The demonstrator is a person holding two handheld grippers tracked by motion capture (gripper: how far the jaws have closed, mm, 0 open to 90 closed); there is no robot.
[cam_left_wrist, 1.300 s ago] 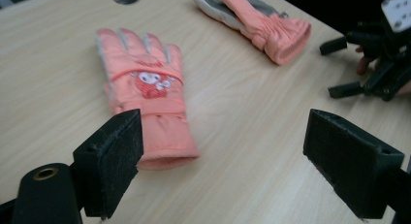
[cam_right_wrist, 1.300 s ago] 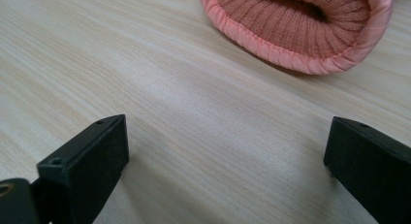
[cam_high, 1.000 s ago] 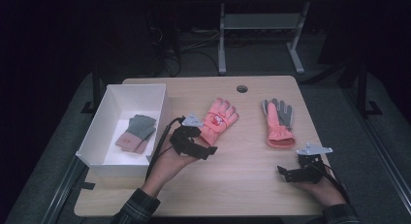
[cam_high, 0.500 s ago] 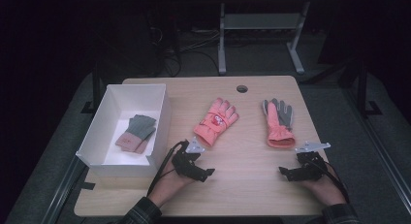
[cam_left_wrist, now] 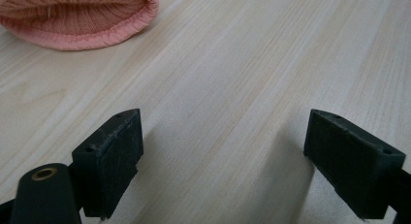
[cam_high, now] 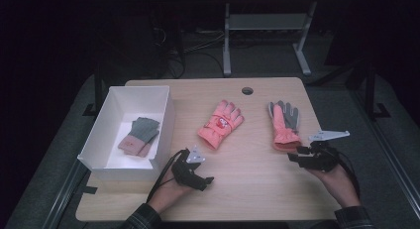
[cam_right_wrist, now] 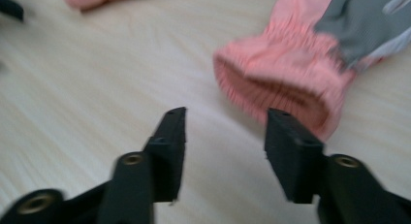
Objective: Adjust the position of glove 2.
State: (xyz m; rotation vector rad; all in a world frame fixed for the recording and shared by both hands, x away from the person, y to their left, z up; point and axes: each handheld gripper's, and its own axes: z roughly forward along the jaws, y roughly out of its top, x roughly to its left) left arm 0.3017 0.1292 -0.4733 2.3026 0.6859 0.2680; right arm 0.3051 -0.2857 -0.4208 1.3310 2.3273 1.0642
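- Pink-and-grey padded fabric glove (cam_high: 284,124): lies palm up on the light wooden table (cam_high: 257,189), right of centre, with its ribbed cuff toward the person.
- Right gripper (cam_high: 300,156): fingers (cam_right_wrist: 170,146) set at medium width, empty, just short of the cuff (cam_right_wrist: 276,88).
- Left gripper (cam_high: 202,180): fingers (cam_left_wrist: 109,161) spread wide, empty, low over bare table.
- Second pink glove (cam_high: 221,124): centre of table, well apart from the white open box (cam_high: 163,120) that holds 1 grey-and-pink pair (cam_high: 139,135).
- Handling, as judged: light, soft, limp; it will sag. Pinch the elastic cuff edge.

Two gloves (cam_high: 221,124) (cam_high: 284,123) lie side by side right of the box (cam_high: 163,121) holding a third (cam_high: 139,136).
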